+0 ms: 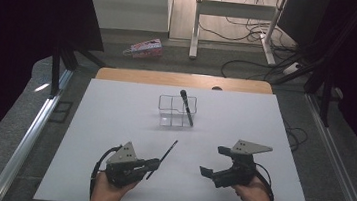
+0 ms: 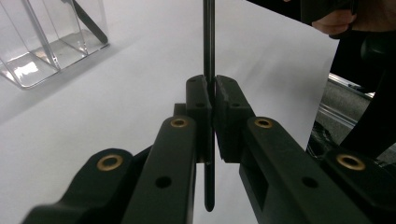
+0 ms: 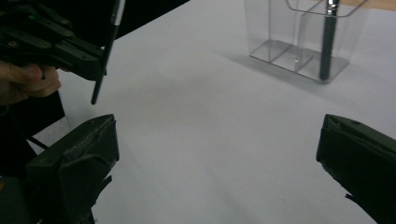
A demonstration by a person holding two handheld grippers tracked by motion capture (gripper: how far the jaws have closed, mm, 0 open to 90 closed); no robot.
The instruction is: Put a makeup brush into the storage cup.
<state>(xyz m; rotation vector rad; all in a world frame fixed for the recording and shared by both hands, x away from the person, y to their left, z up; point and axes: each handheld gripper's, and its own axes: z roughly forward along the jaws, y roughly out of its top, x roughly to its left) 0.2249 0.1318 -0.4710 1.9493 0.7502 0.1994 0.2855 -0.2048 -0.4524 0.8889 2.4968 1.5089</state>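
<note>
Here, left tool (image 1: pixel 155 164) clamped on a thin black pen (image 1: pixel 163 159), right tool (image 1: pixel 213 160) wide apart

Counter (image 1: pixel 114 119): holder (image 1: pixel 177 111) sits at the middle, toward the far edge, with one pen (image 1: pixel 186 108) standing tilted in its right compartment. Nearer me, my left claw (image 1: pixel 155 164) lies left of centre with a second pen (image 1: pixel 162 159) pinched between its jaws, angled toward the holder. My right claw (image 1: pixel 214 160) sits right of centre, well apart from it.
</note>
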